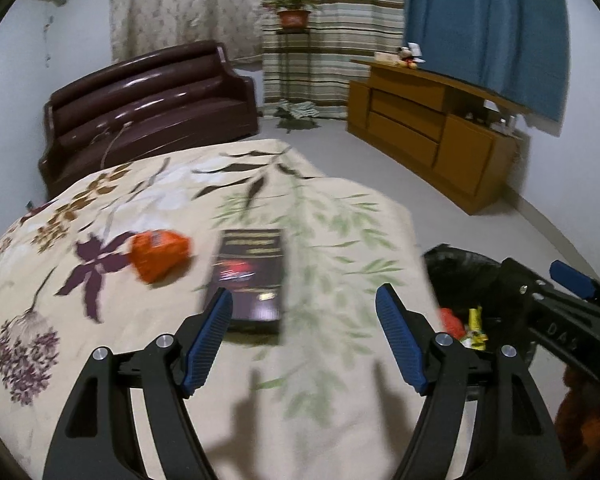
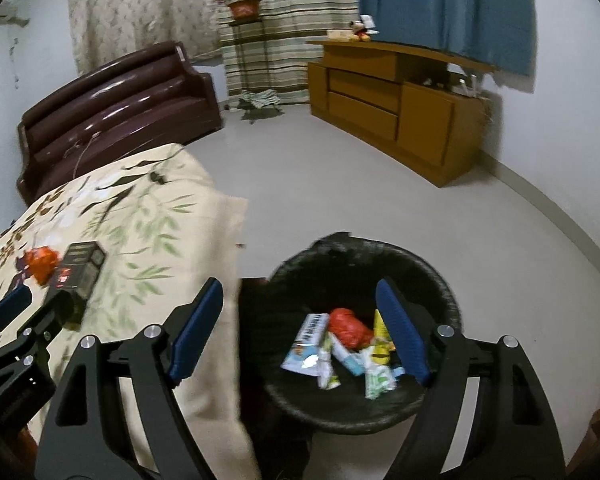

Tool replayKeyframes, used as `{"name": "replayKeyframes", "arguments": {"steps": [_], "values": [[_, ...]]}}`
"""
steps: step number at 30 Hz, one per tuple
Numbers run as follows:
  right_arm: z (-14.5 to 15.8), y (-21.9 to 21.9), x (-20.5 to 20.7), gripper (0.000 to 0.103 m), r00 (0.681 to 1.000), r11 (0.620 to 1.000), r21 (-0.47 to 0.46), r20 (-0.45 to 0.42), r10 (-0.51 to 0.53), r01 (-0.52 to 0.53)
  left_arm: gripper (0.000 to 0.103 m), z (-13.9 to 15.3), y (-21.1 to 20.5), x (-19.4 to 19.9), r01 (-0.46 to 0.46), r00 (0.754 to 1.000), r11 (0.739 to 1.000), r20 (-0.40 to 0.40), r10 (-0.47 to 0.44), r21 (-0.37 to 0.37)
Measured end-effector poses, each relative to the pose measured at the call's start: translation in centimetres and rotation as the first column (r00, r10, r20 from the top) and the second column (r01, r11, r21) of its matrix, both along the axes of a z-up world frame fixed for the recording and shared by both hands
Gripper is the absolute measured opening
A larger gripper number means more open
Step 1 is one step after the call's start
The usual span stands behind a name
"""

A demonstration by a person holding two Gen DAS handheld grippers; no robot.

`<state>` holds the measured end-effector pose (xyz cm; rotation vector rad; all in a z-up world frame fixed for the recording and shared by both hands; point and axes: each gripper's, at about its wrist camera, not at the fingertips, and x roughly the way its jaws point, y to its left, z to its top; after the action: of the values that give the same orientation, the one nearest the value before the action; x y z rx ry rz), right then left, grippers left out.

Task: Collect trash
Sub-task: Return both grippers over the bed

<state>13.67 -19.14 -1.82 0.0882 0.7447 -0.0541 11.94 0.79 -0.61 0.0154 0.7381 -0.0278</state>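
The floral bedspread [image 1: 180, 208] fills the near left of the scene, and the black bin [image 2: 440, 276] stands on the floor just off its right edge. Two pieces of trash lie on the cover: a dark flat box [image 1: 252, 272] in the middle and, just left of it, a crumpled orange wrapper [image 1: 158, 254].

The left gripper [image 1: 304, 320] hovers low over the near end of the box with its jaws spread and nothing between them. The box looks like the next pick. It is best taken across its narrow width, with the pads set down flat on both long edges so the soft cover does not bunch up under them.

The right gripper [image 2: 300, 312] hangs over the bin, jaws wide and empty.

Counted: one bin, two pieces on the bed, and roughly five or six wrappers [image 2: 340, 344] in the bin; the heap overlaps, so I cannot be surer.
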Motion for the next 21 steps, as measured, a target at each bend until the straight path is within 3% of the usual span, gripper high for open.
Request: {"name": "replayKeyframes", "arguments": {"steps": [13,21], "values": [[0.4,10.2,1.5,0.078,0.983,0.983,0.023,-0.029,0.182,-0.181,0.072,-0.9,10.5,-1.5,-0.186,0.982,0.982,-0.033,0.186,0.006],[-0.2,15.5,2.6,0.078,0.966,0.968,0.045,-0.068,0.25,-0.247,0.073,-1.4,14.7,-2.2,-0.256,0.966,0.967,-0.038,0.256,0.011]]}}
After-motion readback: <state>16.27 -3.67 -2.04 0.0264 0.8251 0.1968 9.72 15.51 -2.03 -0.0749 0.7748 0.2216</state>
